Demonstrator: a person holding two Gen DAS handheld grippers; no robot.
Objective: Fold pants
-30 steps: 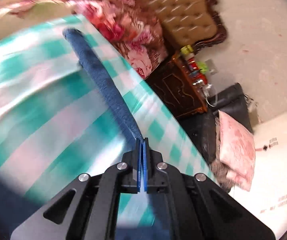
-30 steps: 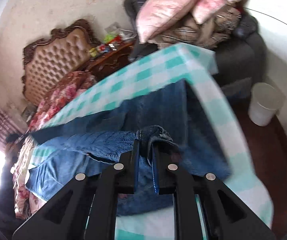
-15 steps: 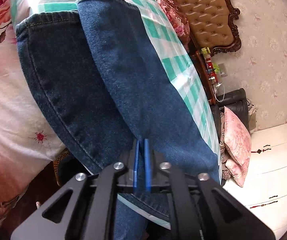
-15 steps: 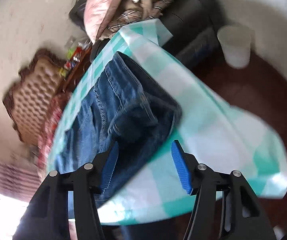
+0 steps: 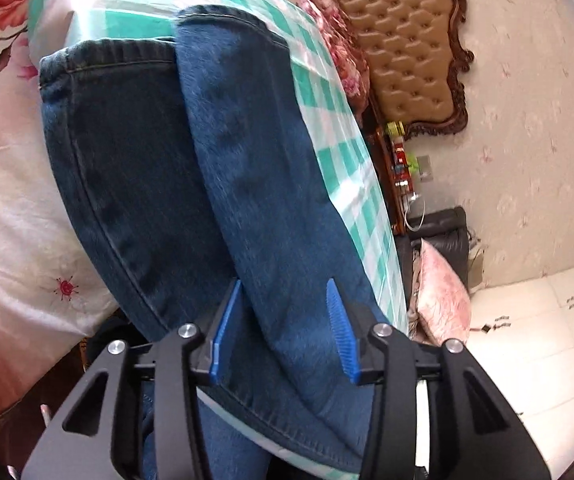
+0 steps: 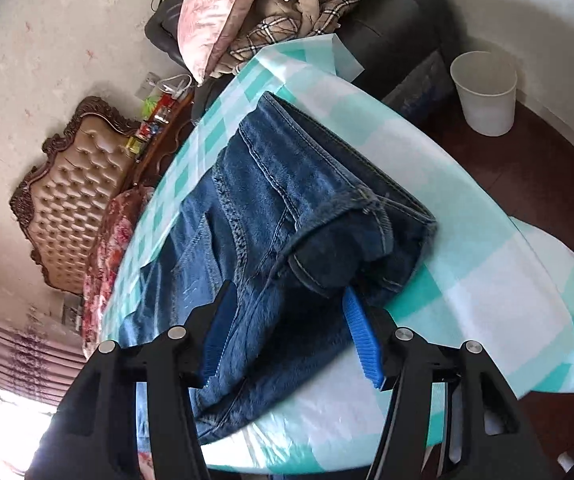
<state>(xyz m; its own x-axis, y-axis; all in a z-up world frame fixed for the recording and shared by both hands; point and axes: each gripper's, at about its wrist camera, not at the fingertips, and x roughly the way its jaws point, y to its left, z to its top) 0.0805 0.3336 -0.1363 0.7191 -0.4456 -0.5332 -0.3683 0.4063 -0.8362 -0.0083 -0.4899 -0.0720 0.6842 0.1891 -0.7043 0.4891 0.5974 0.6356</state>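
Note:
Blue jeans (image 5: 215, 184) lie on a table covered with a green-and-white checked cloth (image 5: 327, 104), one leg folded over the other. In the right wrist view the waist end of the jeans (image 6: 287, 216) lies bunched, with the waistband folded over. My left gripper (image 5: 283, 328) is open, its blue pads either side of the top leg and just above it. My right gripper (image 6: 291, 332) is open and empty, just above the near edge of the jeans.
A tufted tan headboard (image 5: 407, 40) and floral bedding (image 5: 3, 184) flank the table. A dark sofa with pink pillows (image 6: 215, 12) and plaid cloth stands beyond it. A white bin (image 6: 485, 92) stands on the dark floor. A cluttered wooden nightstand (image 6: 159, 120) is behind.
Both grippers let go of the jeans: the right opened first, the left only now. The lifted leg now lies laid over the other on the table.

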